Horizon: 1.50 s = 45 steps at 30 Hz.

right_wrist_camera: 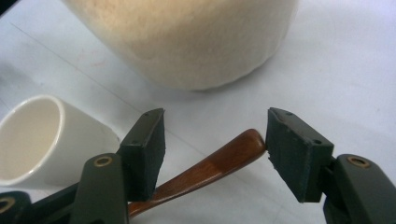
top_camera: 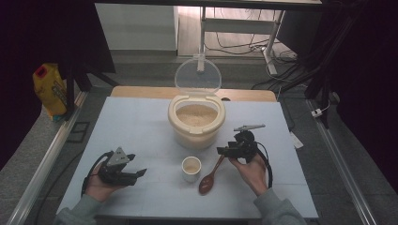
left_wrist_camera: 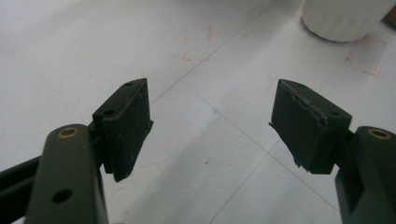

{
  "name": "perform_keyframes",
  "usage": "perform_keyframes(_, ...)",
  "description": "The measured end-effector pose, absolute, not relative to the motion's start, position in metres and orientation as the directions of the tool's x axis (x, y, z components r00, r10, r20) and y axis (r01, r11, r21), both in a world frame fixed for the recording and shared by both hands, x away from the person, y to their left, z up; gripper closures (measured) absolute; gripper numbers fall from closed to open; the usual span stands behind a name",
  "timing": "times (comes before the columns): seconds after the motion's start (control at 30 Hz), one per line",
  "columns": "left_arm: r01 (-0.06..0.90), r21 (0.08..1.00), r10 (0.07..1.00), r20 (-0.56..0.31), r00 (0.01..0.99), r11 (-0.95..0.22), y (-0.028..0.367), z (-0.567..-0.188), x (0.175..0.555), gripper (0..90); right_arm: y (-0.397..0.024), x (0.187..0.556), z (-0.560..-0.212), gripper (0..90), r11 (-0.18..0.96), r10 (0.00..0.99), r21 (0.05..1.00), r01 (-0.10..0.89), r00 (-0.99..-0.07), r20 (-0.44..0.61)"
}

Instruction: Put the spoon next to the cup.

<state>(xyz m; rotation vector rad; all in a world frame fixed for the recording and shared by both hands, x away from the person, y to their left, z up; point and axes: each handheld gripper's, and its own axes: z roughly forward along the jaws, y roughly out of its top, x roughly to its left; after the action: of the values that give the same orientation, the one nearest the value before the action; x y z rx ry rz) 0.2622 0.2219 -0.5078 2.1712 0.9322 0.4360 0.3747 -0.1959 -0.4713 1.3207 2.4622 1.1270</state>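
Right gripper view: wooden spoon (right_wrist_camera: 210, 170) lies between the spread right gripper (right_wrist_camera: 215, 149), seemingly touching one pad.

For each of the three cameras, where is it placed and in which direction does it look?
High view: above the person's side, looking forward and down at the table; both hands show, left gripper, right gripper.
Left gripper view: on the left gripper, looking along open jaws at the table.
Right gripper view: on the right gripper, open jaws either side of the wooden spoon.
Shared: the white cup and rice container.

Both the left hand-held gripper (top_camera: 136, 172) and right hand-held gripper (top_camera: 220, 151) stand parted.
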Motion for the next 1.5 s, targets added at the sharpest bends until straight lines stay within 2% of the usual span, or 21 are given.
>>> perform_keyframes(0.23,0.487,0.731,0.731,0.025,0.682,-0.478,0.222,-0.508,0.262,27.9,-0.205,0.38,-0.471,36.8,0.301,0.774,0.673,0.676,-0.585,0.242)
perform_keyframes(0.47,0.486,0.733,0.732,0.024,0.681,-0.476,0.222,-0.507,0.261,27.9,-0.208,0.37,-0.472,37.8,0.353,0.731,0.661,0.662,-0.636,0.247)
perform_keyframes(0.87,0.486,0.734,0.731,0.022,0.682,-0.475,0.222,-0.507,0.26,27.9,-0.238,0.344,-0.482,36.8,0.413,0.684,0.684,0.602,-0.701,0.204)
perform_keyframes(1.5,0.484,0.736,0.731,0.021,0.683,-0.473,0.222,-0.507,0.26,27.8,-0.287,0.319,-0.494,38.2,0.415,0.701,0.709,0.57,-0.697,0.15)
